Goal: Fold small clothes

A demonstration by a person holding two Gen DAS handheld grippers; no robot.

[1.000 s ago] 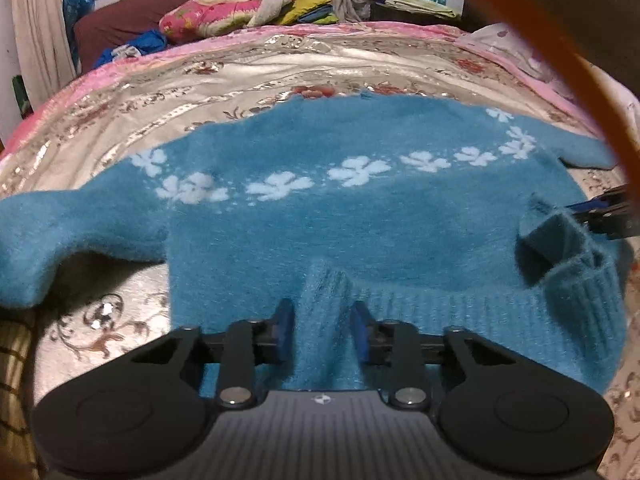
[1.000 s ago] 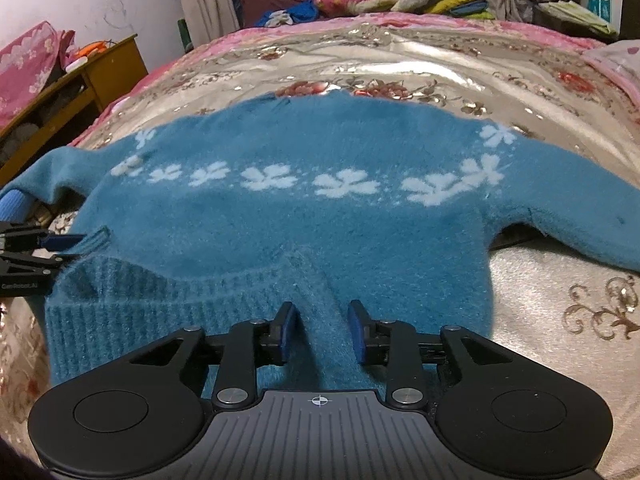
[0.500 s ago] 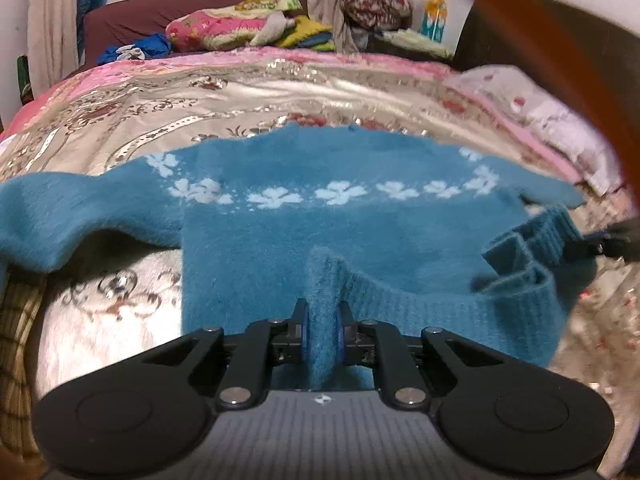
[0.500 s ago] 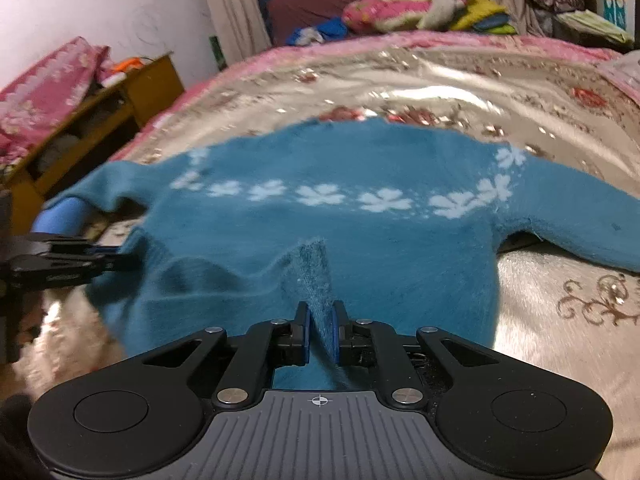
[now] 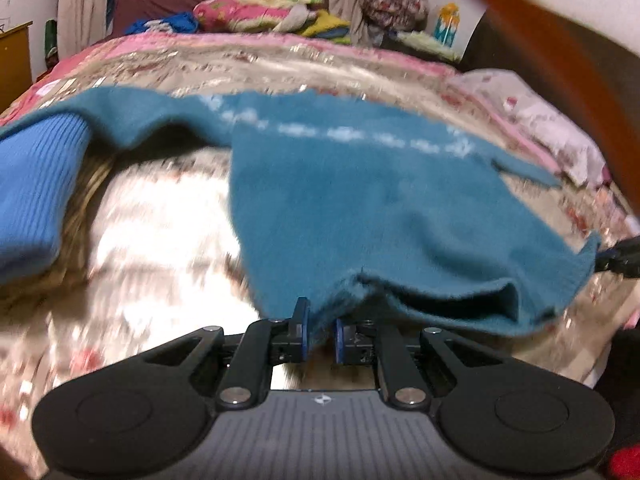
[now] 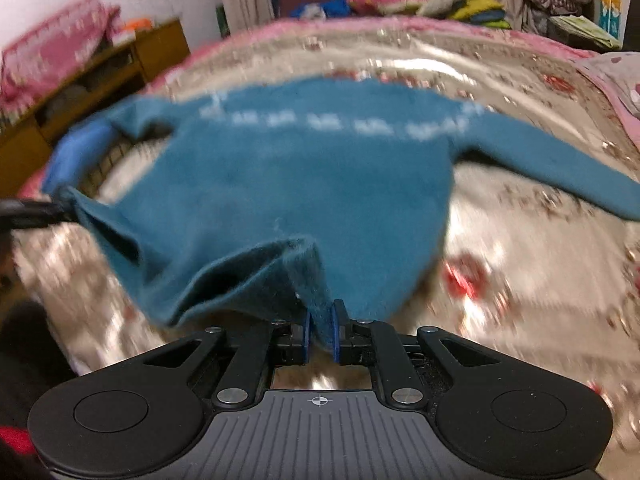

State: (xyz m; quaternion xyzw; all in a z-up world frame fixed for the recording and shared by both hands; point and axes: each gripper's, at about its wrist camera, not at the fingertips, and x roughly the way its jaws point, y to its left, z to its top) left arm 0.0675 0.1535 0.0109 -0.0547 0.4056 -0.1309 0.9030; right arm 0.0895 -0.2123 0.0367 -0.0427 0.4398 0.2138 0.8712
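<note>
Teal fuzzy knit sweater (image 5: 360, 200) with white flower band, on the silvery floral bedspread (image 5: 160, 240): hem clamped in left gripper (image 5: 319, 334) and right gripper (image 6: 320, 334), lifted; fold begun, sleeves still spread.

sweater (image 5: 360, 208) on bed (image 5: 160, 232), pillows (image 5: 256, 10) behind, cabinet (image 6: 100, 80) left.

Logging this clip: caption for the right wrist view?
Right hand-held gripper pinching the hem of a teal sweater over a bed.
</note>
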